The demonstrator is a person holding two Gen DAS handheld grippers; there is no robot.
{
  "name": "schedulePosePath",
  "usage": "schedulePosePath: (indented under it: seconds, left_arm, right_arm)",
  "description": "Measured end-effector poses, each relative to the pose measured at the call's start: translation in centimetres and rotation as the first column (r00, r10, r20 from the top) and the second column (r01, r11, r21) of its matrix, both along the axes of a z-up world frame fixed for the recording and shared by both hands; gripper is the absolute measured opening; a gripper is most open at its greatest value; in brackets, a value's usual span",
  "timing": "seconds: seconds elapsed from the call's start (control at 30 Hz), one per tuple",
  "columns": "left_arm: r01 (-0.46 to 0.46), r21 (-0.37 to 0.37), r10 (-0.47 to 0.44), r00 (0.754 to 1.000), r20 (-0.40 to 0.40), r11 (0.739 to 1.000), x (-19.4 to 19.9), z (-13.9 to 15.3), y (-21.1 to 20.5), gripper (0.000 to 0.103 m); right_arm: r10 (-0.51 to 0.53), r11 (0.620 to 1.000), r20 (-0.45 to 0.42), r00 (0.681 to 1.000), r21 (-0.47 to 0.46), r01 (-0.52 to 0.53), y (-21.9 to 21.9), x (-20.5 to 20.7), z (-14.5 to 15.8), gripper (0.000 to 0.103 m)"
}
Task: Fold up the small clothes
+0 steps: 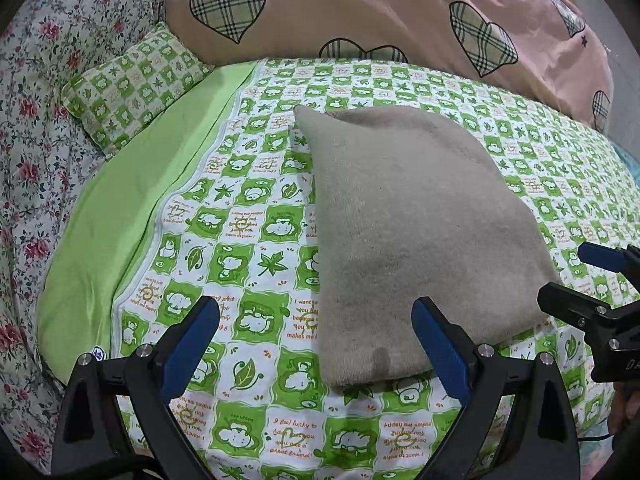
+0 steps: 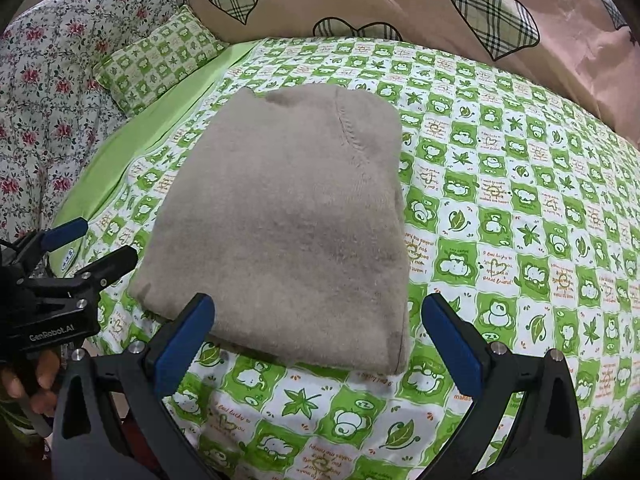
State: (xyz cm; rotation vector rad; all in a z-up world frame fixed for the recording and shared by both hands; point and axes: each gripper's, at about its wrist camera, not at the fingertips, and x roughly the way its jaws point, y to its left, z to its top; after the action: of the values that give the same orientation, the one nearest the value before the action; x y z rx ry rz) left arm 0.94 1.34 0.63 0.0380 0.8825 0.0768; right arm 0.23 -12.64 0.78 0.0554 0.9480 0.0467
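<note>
A beige fleece garment (image 1: 408,232) lies folded into a thick rectangle on the green-checked bedsheet (image 1: 248,264); it also shows in the right wrist view (image 2: 288,224). My left gripper (image 1: 316,320) is open and empty, its jaws wide, just short of the garment's near left corner. My right gripper (image 2: 318,320) is open and empty, its jaws straddling the garment's near edge from above. The right gripper also shows at the right edge of the left wrist view (image 1: 568,276), and the left gripper at the left edge of the right wrist view (image 2: 96,244).
A pink duvet with plaid hearts (image 1: 360,12) is heaped along the back. A floral quilt (image 1: 36,140) lies at the left. A small green-checked pillow (image 1: 136,84) sits at the back left beside a plain green strip (image 1: 132,200).
</note>
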Motion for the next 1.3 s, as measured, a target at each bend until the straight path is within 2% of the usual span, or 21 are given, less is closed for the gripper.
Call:
schedulePosePath:
  seconds: [1.3]
  left_arm:
    - [0.001, -0.008, -0.001, 1.0, -0.014, 1.0, 1.2, -0.5, 0.0, 0.097]
  right_arm:
    - [0.018, 1.0, -0.026, 0.999, -0.005, -0.018, -1.1, 1.9, -0.9, 0.103]
